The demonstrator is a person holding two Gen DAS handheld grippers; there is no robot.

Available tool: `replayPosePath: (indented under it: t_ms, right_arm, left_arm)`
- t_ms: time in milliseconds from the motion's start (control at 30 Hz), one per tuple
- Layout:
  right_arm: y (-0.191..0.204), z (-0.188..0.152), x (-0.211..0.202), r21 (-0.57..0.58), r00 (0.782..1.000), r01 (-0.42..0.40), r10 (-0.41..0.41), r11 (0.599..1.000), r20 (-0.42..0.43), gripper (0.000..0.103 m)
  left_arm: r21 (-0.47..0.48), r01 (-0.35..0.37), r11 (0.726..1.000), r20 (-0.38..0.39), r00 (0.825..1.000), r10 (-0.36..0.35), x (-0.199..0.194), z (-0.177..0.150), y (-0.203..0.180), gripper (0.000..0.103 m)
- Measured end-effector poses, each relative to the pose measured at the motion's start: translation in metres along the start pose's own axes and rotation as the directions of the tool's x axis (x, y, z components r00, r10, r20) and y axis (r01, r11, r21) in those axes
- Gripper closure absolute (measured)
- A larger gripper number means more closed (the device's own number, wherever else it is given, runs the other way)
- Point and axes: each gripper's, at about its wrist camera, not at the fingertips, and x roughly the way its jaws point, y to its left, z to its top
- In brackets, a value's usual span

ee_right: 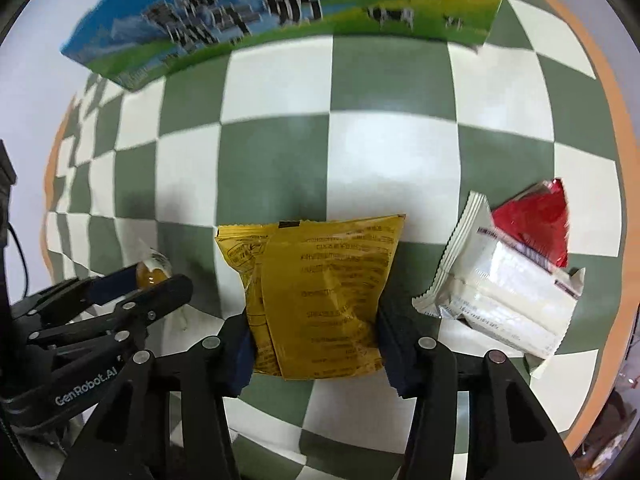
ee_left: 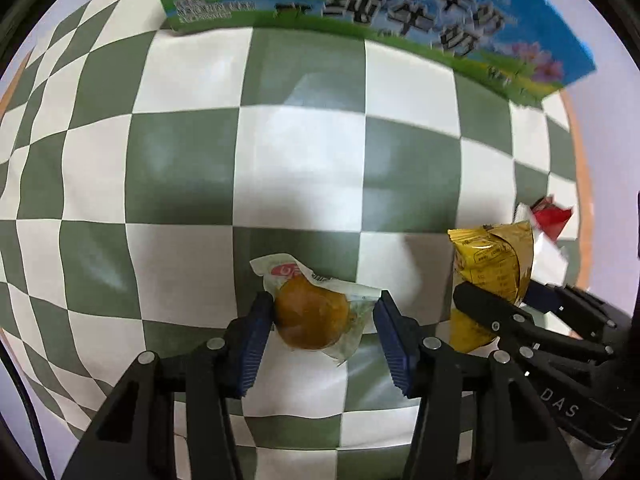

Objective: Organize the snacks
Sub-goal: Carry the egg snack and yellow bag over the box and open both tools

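Observation:
In the left wrist view my left gripper (ee_left: pixel 320 316) is shut on a small bun in a clear wrapper (ee_left: pixel 312 312), low over the checkered cloth (ee_left: pixel 304 160). In the right wrist view my right gripper (ee_right: pixel 316 320) is shut on a yellow snack packet (ee_right: pixel 324 296). That packet also shows at the right of the left wrist view (ee_left: pixel 492 264), with the right gripper's fingers (ee_left: pixel 500 320) on it. The left gripper with the bun (ee_right: pixel 154 272) shows at the left of the right wrist view. A blue and green milk carton box (ee_left: pixel 360 4) stands at the far side of the cloth.
A white wrapped snack (ee_right: pixel 504 300) lies right of the yellow packet, with a red packet (ee_right: pixel 536 220) partly behind it. The table's orange edge (ee_right: pixel 616 128) runs along the right. The milk box (ee_right: pixel 280 12) spans the far side in the right wrist view.

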Motion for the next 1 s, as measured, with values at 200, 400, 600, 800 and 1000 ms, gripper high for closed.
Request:
replayPosePath:
  t_ms: [200, 400, 600, 800, 1000]
  right_arm:
    - [-0.003, 0.018, -0.059, 0.014, 0.995, -0.072, 0.071, 0.997, 0.072, 0.049]
    - [-0.005, 0.073, -0.138, -0.005, 0.970, -0.135, 0.133, 0.991, 0.205, 0.049]
    - [-0.005, 0.175, -0.174, -0.028, 0.955, -0.079, 0.083, 0.997, 0.286, 0.049]
    - [-0.021, 0.277, -0.151, 0.015, 0.976, -0.005, 0.001, 1.000, 0.218, 0.049]
    - [-0.031, 0.339, -0.108, 0.048, 0.992, 0.051, -0.056, 0.998, 0.114, 0.049]
  left_arm:
    - [-0.009, 0.093, 0.996, 0.077, 0.993, -0.092, -0.057, 0.017, -0.005, 0.054]
    - [0.061, 0.154, 0.986, 0.200, 0.966, -0.163, -0.128, 0.071, -0.016, 0.054]
    - [0.116, 0.069, 0.991, 0.262, 0.960, -0.097, -0.159, 0.166, -0.018, 0.054]
    - [0.103, -0.035, 0.994, 0.205, 0.979, 0.013, -0.134, 0.268, -0.006, 0.054]
    - [0.078, -0.093, 0.993, 0.108, 0.991, 0.084, -0.087, 0.333, 0.016, 0.053]
